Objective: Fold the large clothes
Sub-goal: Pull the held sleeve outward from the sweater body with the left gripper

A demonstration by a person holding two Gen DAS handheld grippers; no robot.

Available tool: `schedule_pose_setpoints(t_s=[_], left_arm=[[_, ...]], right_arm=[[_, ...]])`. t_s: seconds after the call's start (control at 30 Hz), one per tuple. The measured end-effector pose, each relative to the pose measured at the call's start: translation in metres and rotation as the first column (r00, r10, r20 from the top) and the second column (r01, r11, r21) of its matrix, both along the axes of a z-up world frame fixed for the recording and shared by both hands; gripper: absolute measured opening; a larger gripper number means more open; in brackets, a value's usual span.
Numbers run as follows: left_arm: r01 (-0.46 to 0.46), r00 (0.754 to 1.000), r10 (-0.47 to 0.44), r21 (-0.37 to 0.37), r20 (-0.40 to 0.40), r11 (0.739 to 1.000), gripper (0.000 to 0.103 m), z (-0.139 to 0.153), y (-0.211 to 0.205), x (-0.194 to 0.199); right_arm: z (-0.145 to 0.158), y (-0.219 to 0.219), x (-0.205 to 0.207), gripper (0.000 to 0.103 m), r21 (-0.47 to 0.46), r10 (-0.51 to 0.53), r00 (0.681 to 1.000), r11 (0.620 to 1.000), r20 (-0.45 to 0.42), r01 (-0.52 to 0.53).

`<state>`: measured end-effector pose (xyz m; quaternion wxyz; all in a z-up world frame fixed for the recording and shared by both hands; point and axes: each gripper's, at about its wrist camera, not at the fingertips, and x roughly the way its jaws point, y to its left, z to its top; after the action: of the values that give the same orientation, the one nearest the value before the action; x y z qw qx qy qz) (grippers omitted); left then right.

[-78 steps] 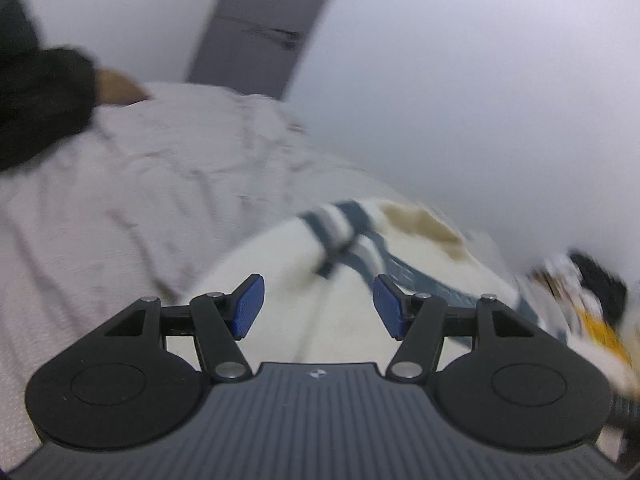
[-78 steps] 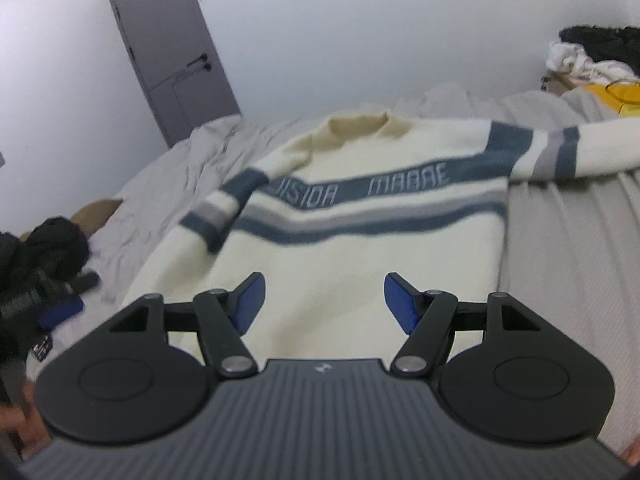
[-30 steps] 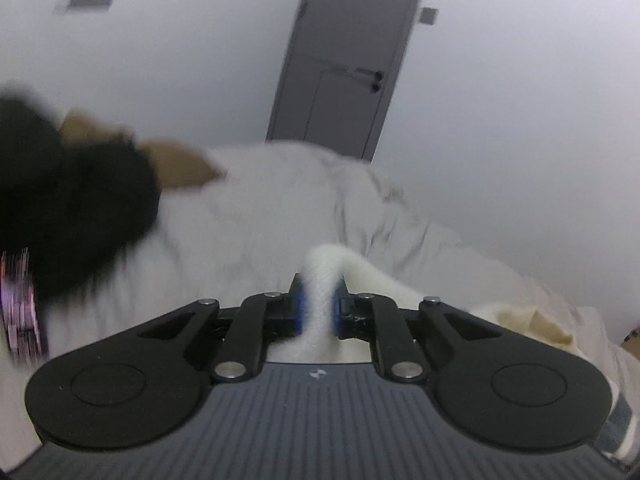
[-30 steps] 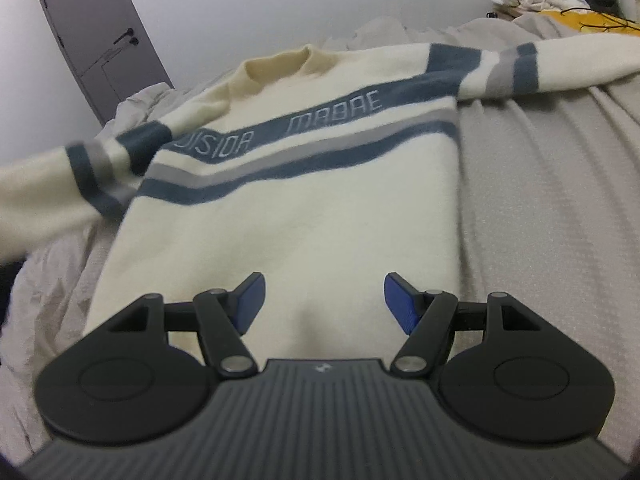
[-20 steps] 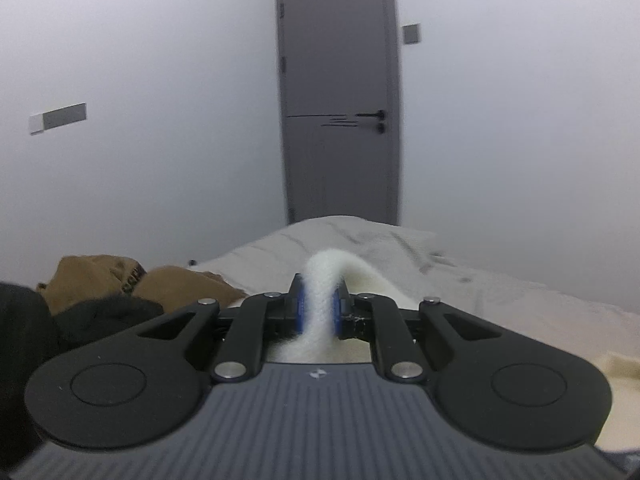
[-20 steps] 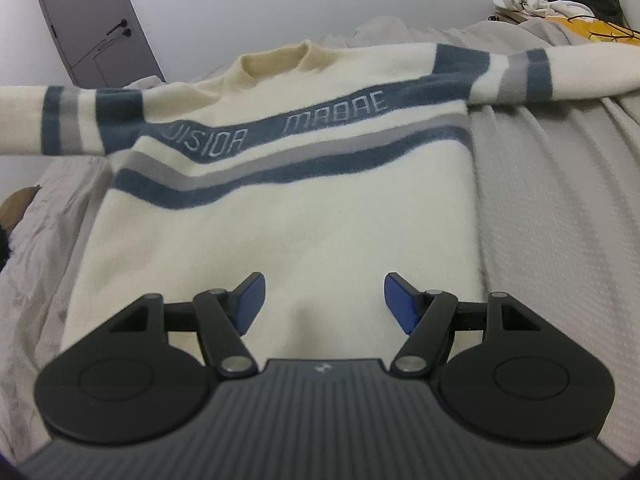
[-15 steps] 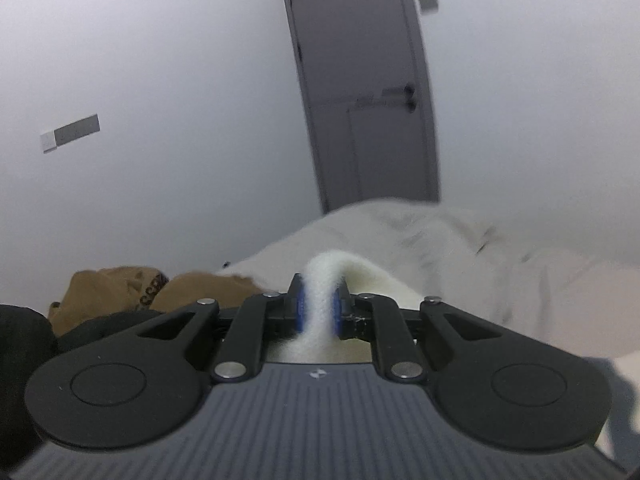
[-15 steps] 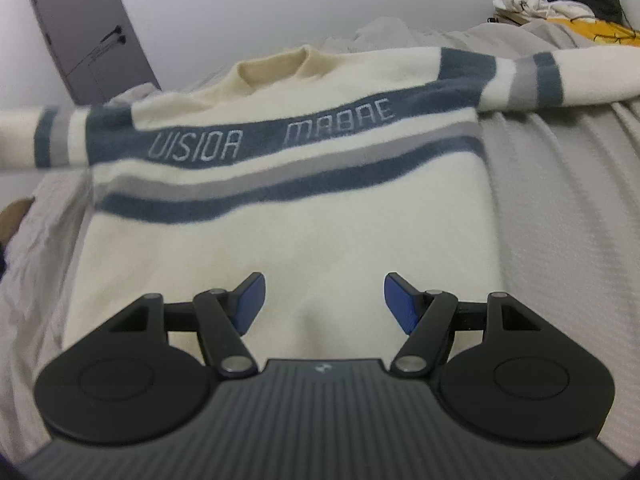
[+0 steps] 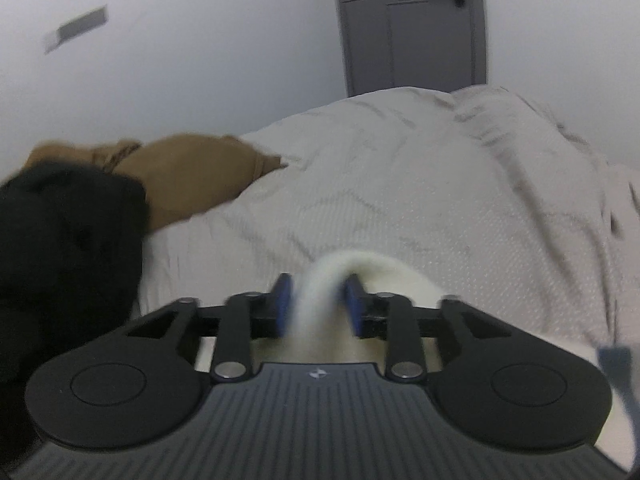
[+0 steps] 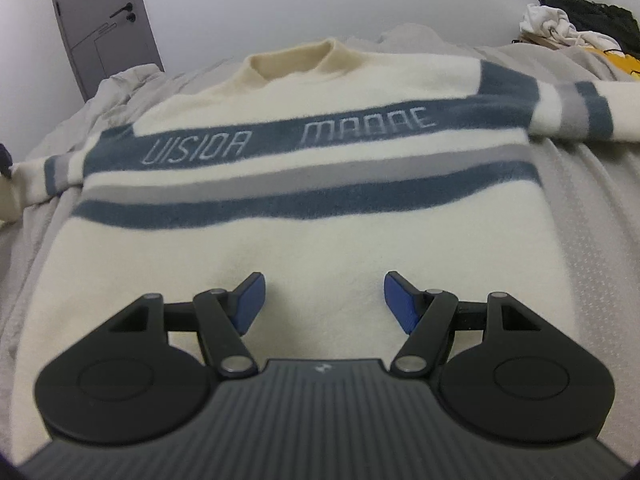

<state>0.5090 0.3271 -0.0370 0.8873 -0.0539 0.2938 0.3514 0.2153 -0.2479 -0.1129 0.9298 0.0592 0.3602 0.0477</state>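
Bedspread (image 10: 600, 208) margins bare beside flat sweater (image 10: 320, 208)

Sweater (image 10: 320, 216) blue chest stripe: "UISIOR MADAE", last letters unclear.

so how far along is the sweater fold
Early. Done: the sweater lies face up and spread flat on the bed, both sleeves out to the sides. In hand: the left hand-held gripper has a cream sleeve end between its parted fingers; whether it grips is unclear. The right hand-held gripper hovers open over the hem. Left: every fold; none shows yet.
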Motion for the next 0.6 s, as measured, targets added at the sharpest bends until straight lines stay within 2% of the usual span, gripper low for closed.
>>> schedule_pose_setpoints(t_s=[0.03,0.07,0.13,0.23,0.3,0.37,0.43,0.6], left_arm=[[0.001,1.0,-0.001,-0.022,0.014,1.0,0.058,-0.003,0.002,-0.001],[0.0,1.0,0.0,-0.036,0.011,0.999,0.064,-0.001,0.004,-0.005],[-0.01,1.0,0.01,-0.048,0.0,0.999,0.067,0.009,0.002,-0.017],[0.011,1.0,-0.009,-0.092,0.016,0.996,0.069,0.029,-0.007,-0.041],[0.018,1.0,-0.02,-0.095,-0.02,0.995,0.069,0.039,-0.02,-0.057],[0.058,0.996,-0.064,-0.094,-0.057,0.994,0.069,0.049,-0.042,-0.075],[0.11,0.991,-0.116,-0.093,-0.062,0.99,0.069,0.059,-0.063,-0.096],[0.254,0.963,-0.262,-0.115,-0.065,0.96,0.069,0.075,-0.125,-0.154]], right_arm=[[0.0,0.001,0.0,0.068,-0.001,0.002,1.0,1.0,0.002,-0.002],[0.0,0.001,0.0,0.068,-0.004,0.004,1.0,1.0,0.004,-0.004],[0.002,0.005,-0.003,0.068,-0.002,0.009,1.0,1.0,0.008,-0.009],[0.005,0.006,-0.009,0.068,0.011,0.017,1.0,1.0,0.015,-0.018],[0.007,0.007,-0.014,0.068,0.012,0.023,0.999,1.0,0.024,-0.023],[0.008,0.01,-0.019,0.068,0.011,0.046,0.999,0.999,0.027,-0.046],[0.01,0.012,-0.026,0.068,0.003,0.073,0.997,0.997,0.04,-0.073],[0.017,0.019,-0.048,0.068,-0.024,0.153,0.986,0.988,0.072,-0.151]])
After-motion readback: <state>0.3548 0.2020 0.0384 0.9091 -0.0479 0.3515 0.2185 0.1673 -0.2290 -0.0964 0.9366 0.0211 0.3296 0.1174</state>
